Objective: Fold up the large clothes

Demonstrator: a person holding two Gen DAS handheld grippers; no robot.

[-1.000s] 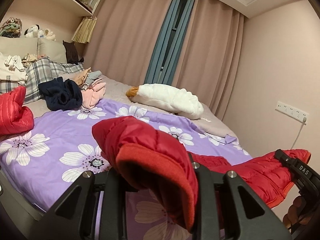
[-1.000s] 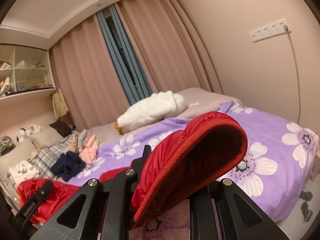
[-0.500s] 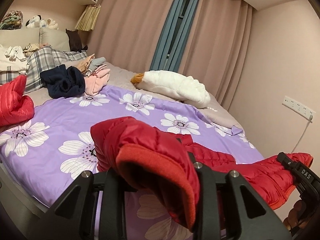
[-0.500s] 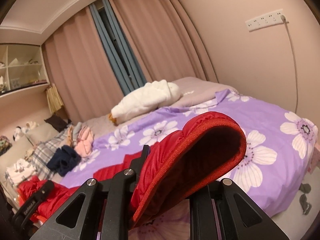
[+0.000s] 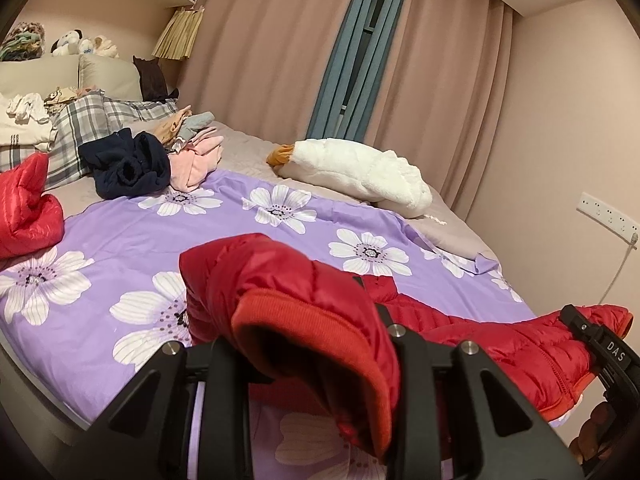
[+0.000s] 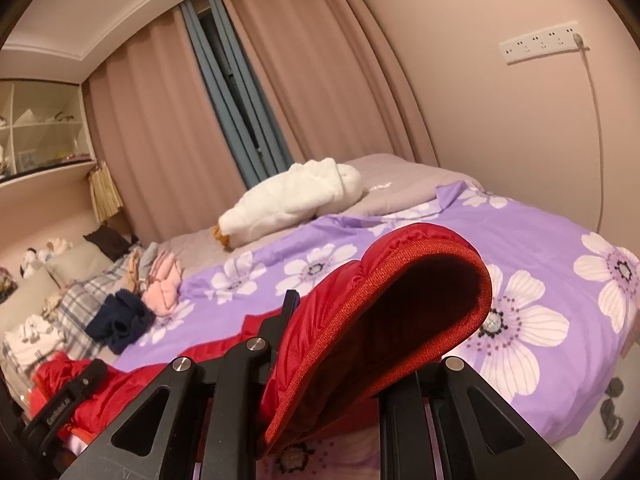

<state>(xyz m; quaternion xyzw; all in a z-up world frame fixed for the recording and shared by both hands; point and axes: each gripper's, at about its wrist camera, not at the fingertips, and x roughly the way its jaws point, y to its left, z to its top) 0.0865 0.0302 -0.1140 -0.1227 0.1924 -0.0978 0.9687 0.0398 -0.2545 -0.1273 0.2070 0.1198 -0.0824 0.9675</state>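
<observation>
A red puffer jacket [image 5: 500,340] is held stretched between my two grippers above the near edge of the bed. My left gripper [image 5: 316,392] is shut on one cuffed sleeve end [image 5: 312,320], which bulges over its jaws. My right gripper [image 6: 324,384] is shut on the other ribbed cuff [image 6: 400,304]. The right gripper also shows at the right edge of the left wrist view [image 5: 600,344], and the left gripper at the lower left of the right wrist view [image 6: 68,396]. The jacket's body [image 6: 132,388] sags onto the purple sheet between them.
The bed has a purple flowered sheet [image 5: 132,240]. A white plush goose [image 5: 352,172] lies at the back. Navy [image 5: 128,164] and pink [image 5: 196,164] clothes and a plaid pillow [image 5: 84,120] are at the left. Another red garment [image 5: 24,208] lies at the far left.
Both grippers have moved forward and lower over the bed with the jacket still held. More of the jacket body now lies on the sheet.
</observation>
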